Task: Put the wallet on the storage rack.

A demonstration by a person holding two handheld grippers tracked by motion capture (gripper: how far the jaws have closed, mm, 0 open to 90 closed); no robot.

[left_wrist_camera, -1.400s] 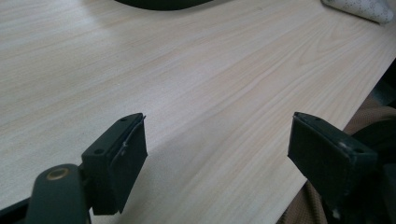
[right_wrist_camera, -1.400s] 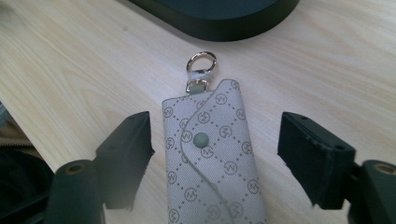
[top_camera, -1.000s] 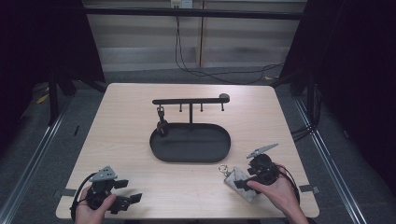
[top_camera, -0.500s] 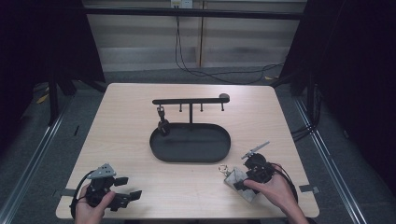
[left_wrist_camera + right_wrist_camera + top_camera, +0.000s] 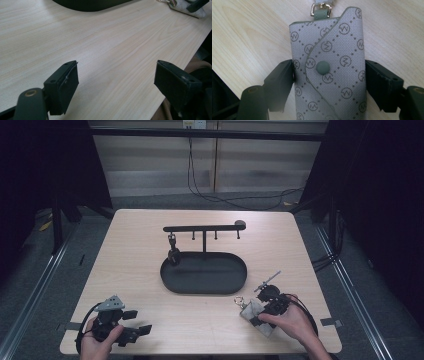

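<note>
Right gripper view: key pouch [image 5: 329, 72] lengthwise between jaws (clasp end away).

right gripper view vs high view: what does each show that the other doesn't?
Right gripper view alone: the grey key pouch's monogram pattern, its round snap and the metal clasp at its top.

High view alone: the black oval tray, the hook rack behind it with one item hanging, and the left claw, open over bare table.

Both: the right claw shut on the key pouch, resting on the wooden table.
</note>
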